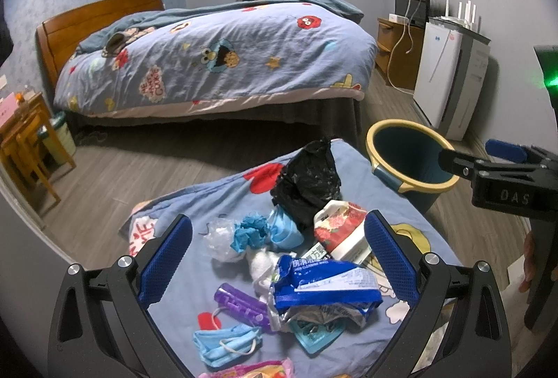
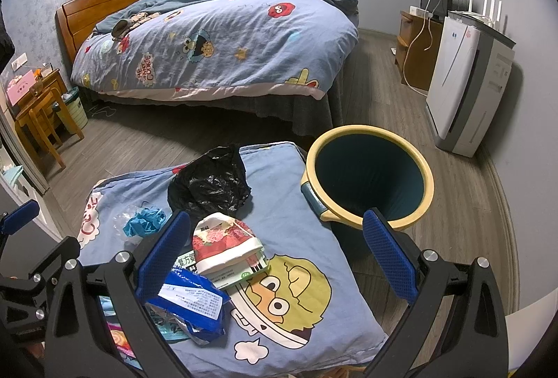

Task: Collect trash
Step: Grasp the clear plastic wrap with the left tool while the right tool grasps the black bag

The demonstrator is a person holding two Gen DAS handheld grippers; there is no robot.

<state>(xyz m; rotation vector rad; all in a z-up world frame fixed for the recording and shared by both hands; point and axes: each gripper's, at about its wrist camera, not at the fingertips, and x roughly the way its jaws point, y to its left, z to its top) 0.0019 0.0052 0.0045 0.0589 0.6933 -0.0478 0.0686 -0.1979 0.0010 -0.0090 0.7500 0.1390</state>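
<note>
A blue cartoon-print cushion [image 2: 296, 301] carried the trash: a black bag [image 2: 209, 184] at its far end, a floral packet [image 2: 226, 243] and blue wrapper [image 2: 191, 301] nearer, face masks [image 1: 226, 343] beside.

right tongs [image 2: 277, 261] wide apart above floral wrapper [image 2: 226, 245]; bin [image 2: 369, 182] beside cushion [image 2: 314, 301].

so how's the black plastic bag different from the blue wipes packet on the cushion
The black plastic bag is crumpled into a tall, dark, unprinted heap at the far edge of the cushion, near the bin. The blue wipes packet lies flatter, is blue and white with printed text, and sits at the near end, between the open left gripper's fingers. Both are crumpled, loose on the cushion and not yet in the bin.
</note>
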